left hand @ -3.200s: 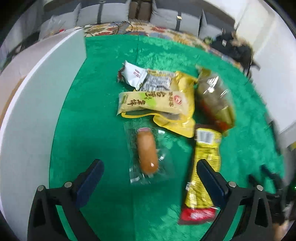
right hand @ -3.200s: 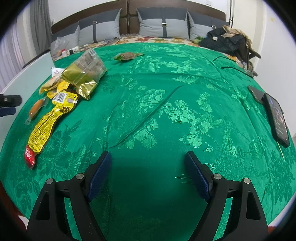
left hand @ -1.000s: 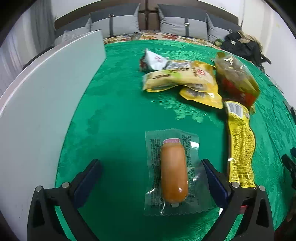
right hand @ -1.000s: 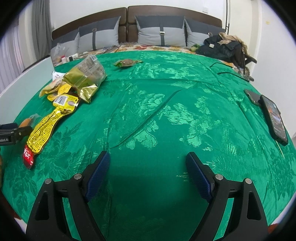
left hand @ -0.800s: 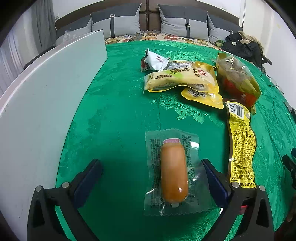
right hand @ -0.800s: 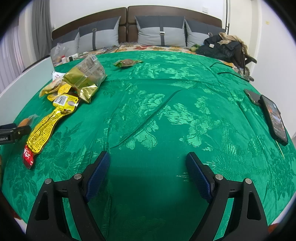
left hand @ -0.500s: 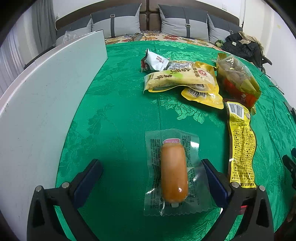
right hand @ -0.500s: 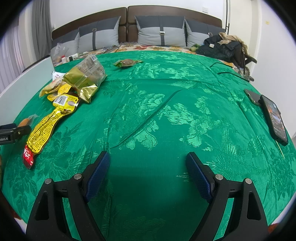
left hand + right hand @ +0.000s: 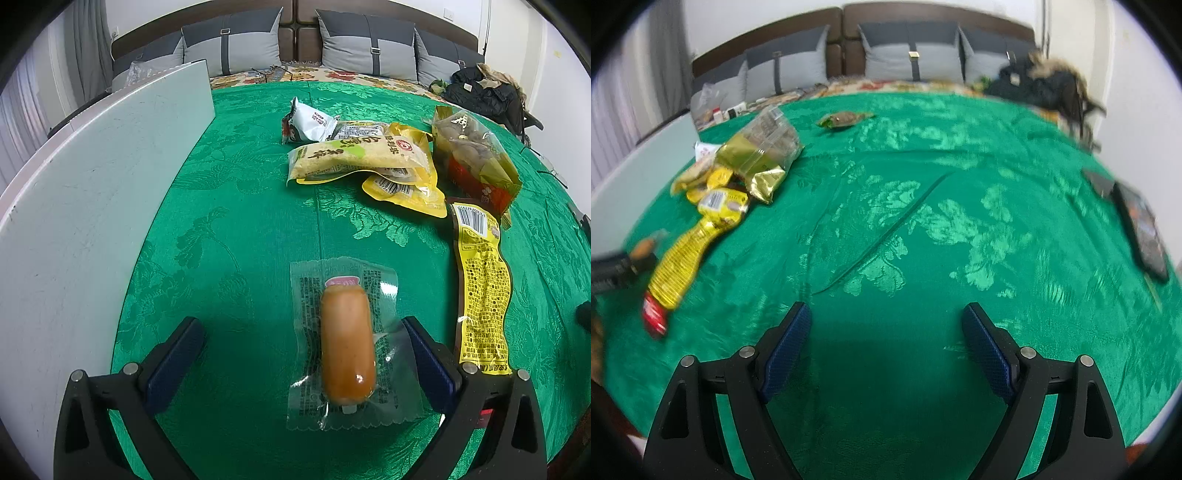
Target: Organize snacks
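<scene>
While the left claw (image 9: 303, 350) hangs wide open over the green bedspread (image 9: 236, 236), a sausage in clear wrap (image 9: 345, 345) lies between its fingers, nearer the right one, gripped by neither. Just right of it stretches a long yellow snack packet (image 9: 482, 291). Farther up, a pile of yellow packets (image 9: 369, 158), a white wrapper (image 9: 310, 123) and a clear bag (image 9: 472, 155). Over on the other side, the right claw (image 9: 886, 345) hovers wide open too, above bare bedspread, holding nothing.

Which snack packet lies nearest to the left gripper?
The clear-wrapped sausage: it alone lies between the open fingers of the left gripper. The long yellow packet lies just outside them; the other packets lie farther away.
</scene>
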